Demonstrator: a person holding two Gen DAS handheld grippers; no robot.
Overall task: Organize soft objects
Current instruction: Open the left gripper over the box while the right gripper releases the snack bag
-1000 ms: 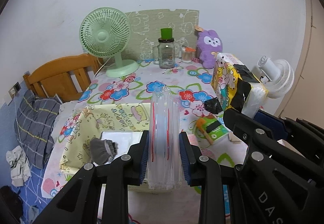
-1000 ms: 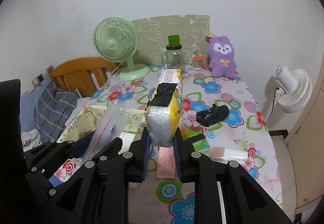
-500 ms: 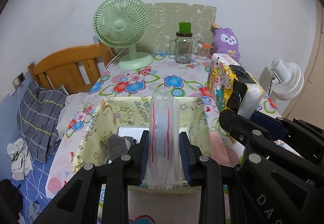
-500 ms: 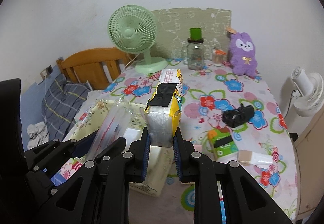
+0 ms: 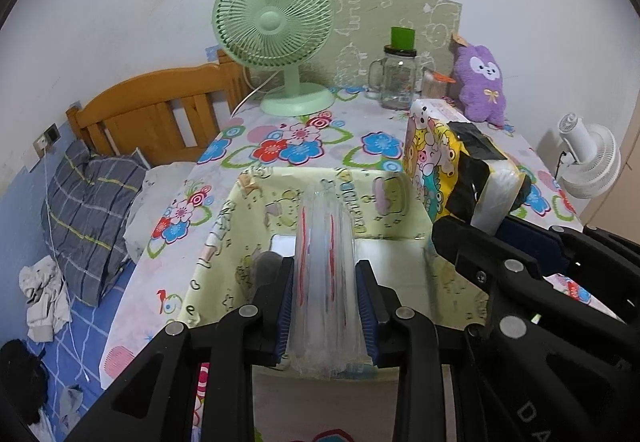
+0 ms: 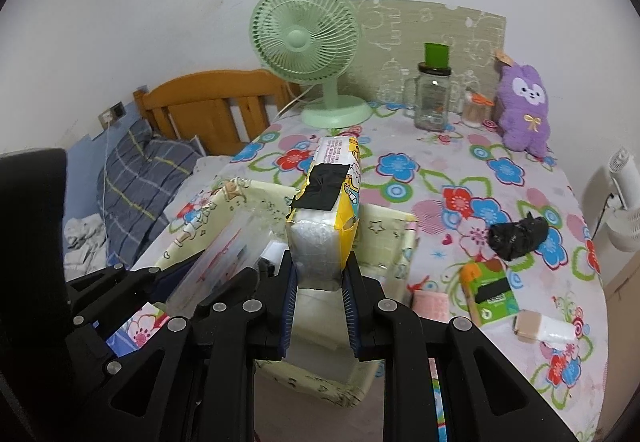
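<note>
My left gripper (image 5: 325, 306) is shut on a clear plastic packet with red lines (image 5: 325, 270), held over the pale yellow fabric box (image 5: 240, 198). A grey soft item (image 5: 267, 262) lies inside the box, partly hidden by the left finger. My right gripper (image 6: 320, 298) is shut on a yellow cartoon tissue pack with black tape (image 6: 328, 210), also above the yellow fabric box (image 6: 400, 238). In the left wrist view the tissue pack (image 5: 444, 170) and the right gripper (image 5: 480, 246) show at the right. The clear packet (image 6: 224, 254) appears at the left of the right wrist view.
On the flowered tablecloth (image 6: 440, 178) lie a black bundle (image 6: 518, 234), a green tissue pack (image 6: 490, 294) and a small white pack (image 6: 544, 328). At the back stand a green fan (image 5: 276, 26), a glass jar (image 5: 398, 78) and a purple plush (image 5: 482, 82). A white fan (image 5: 588, 162) is right, a bed left.
Both grippers have moved forward and slightly down with their loads, so the yellow box now lies directly beneath them and the fan and plush look closer.
</note>
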